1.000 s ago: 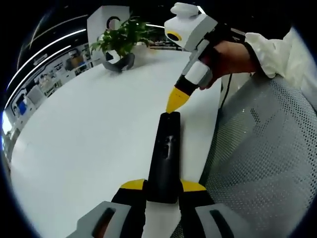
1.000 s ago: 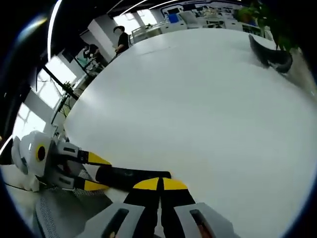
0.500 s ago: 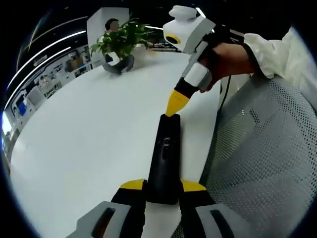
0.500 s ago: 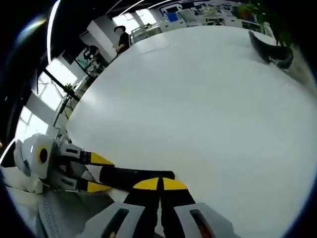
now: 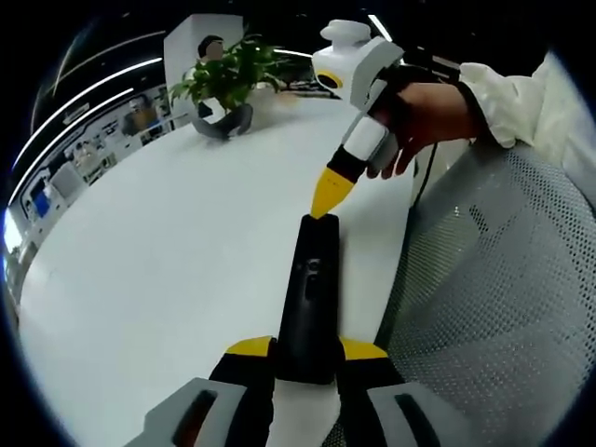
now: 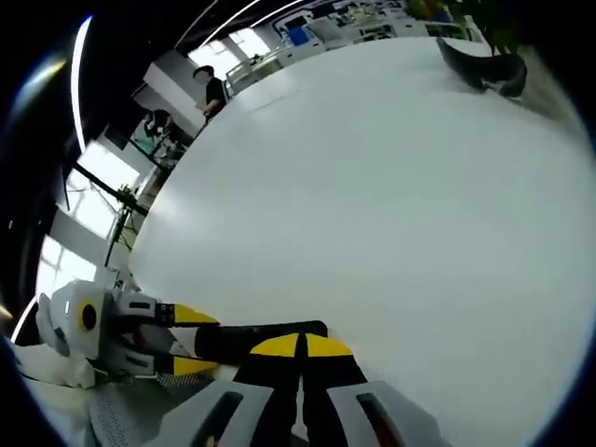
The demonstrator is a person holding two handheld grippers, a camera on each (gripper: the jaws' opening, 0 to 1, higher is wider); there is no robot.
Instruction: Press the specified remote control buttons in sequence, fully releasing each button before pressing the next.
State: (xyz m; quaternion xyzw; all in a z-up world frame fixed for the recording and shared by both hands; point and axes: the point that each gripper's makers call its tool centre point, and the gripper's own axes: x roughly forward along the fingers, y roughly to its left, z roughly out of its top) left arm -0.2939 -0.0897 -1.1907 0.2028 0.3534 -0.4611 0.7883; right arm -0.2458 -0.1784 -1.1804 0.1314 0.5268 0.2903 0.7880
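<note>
The remote (image 5: pixel 309 293) lies lengthwise up the lower middle of the left gripper view, long and black, its near end clamped between the two yellow-tipped jaws of the left claw (image 5: pixel 307 349) at the bottom of the frame. It rests near the right edge of the white surface (image 5: pixel 168 251). At its far end, the closed yellow tip of the right claw (image 5: pixel 328 194) points down from the upper right, touching or just above it; which one cannot be told. A hand (image 5: pixel 424 116) in a white sleeve holds that claw. In the right gripper view the remote (image 6: pixel 256 337) lies at lower left, just beyond the shut, empty right claw (image 6: pixel 300 346), and the left claw (image 6: pixel 182 340) grips its far end. A potted plant (image 5: pixel 228 79) stands at upper left of the left gripper view; mesh fabric (image 5: pixel 484 307) fills the right side.
</note>
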